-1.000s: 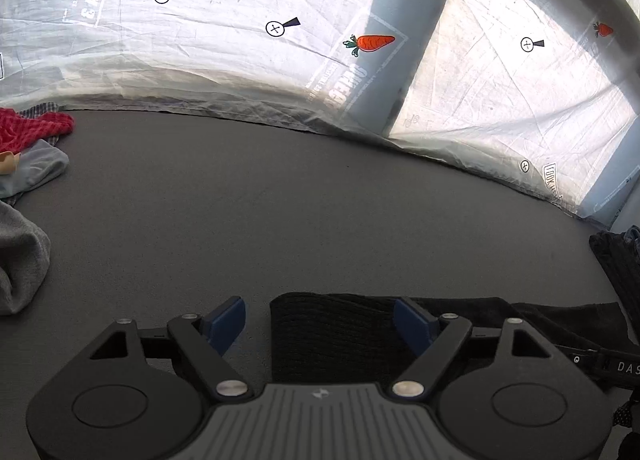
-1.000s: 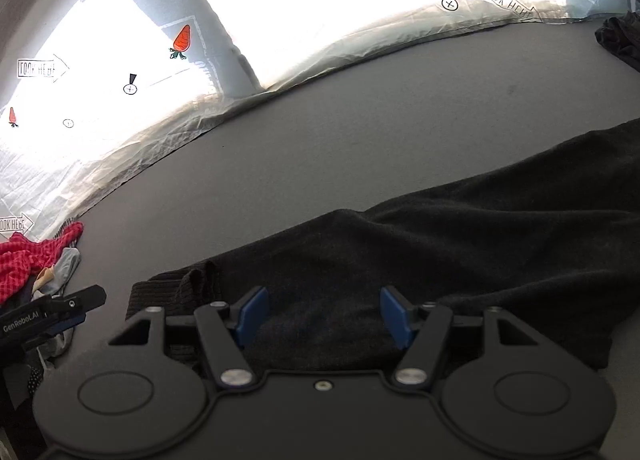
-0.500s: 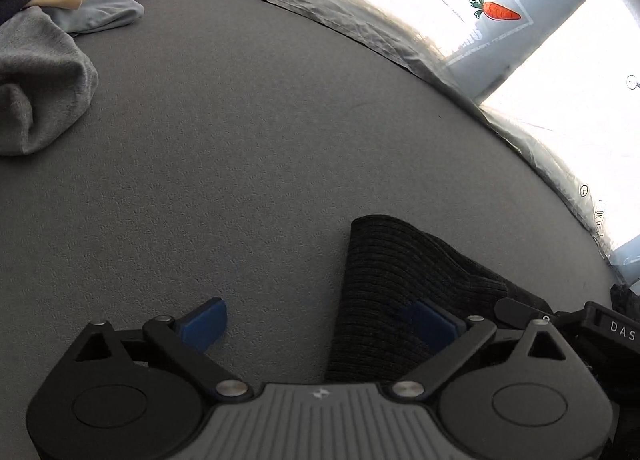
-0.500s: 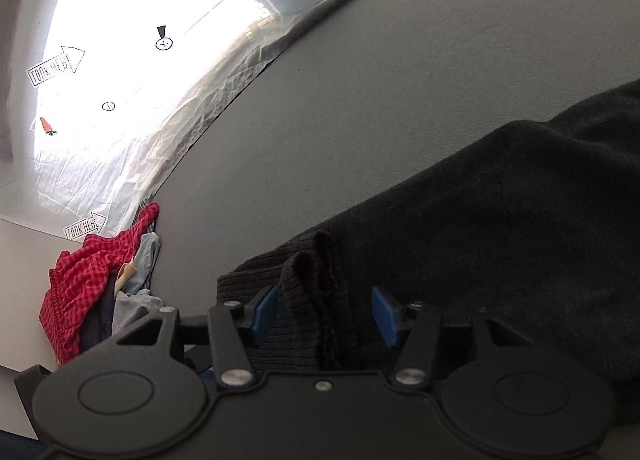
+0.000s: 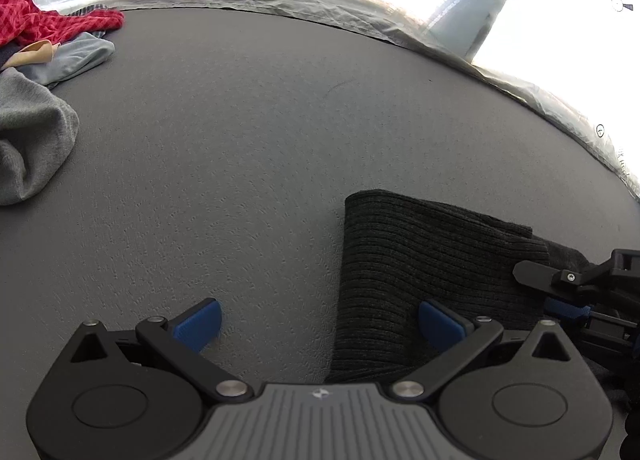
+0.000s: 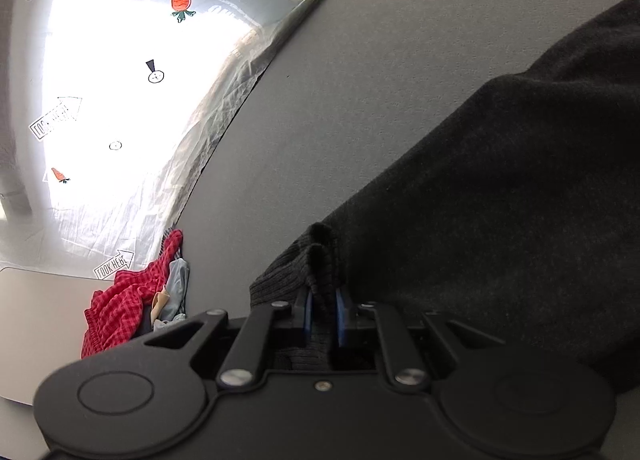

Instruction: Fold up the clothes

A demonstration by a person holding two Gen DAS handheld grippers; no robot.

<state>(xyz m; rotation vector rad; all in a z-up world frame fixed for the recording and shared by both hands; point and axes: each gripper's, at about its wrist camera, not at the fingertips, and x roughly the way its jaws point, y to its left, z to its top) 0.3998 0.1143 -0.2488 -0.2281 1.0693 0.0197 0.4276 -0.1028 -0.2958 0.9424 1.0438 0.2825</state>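
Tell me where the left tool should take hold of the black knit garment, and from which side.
Probably best: the ribbed hem of the black knit garment, at its free left edge. The left tool stands open astride that edge, one pad on the grey table and one on the cloth, so come from above and close. The right tool has just closed on a bunched fold of the same hem.

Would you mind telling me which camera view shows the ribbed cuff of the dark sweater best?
The left wrist view: the ribbed cuff lies flat, lit, its end edge clear between the open left gripper. The right wrist view shows only a bunched, shadowed fold of it, on which the right gripper has just closed.
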